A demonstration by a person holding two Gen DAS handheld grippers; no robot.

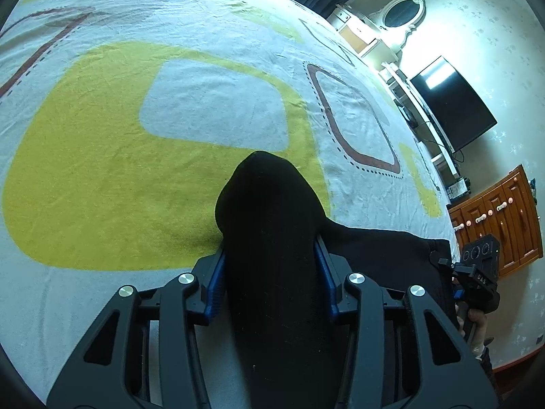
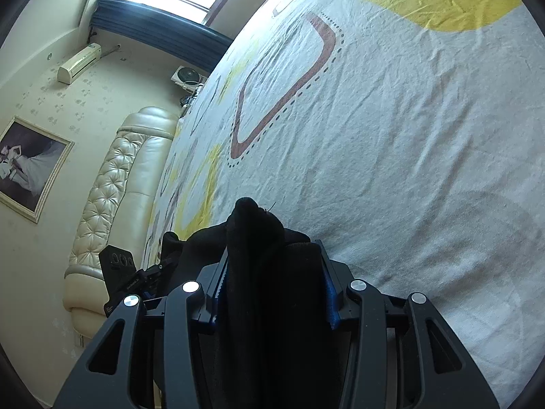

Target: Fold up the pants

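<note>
Left wrist: left gripper and right gripper each clamp black pants; soft, limp fabric, best held at edges.

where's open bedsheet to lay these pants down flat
Free: the sheet ahead of the left gripper, over the yellow patch up to the brown outline; also the pale sheet ahead and right of the right gripper. Crowded only between the grippers, where the black pants bunch.
</note>
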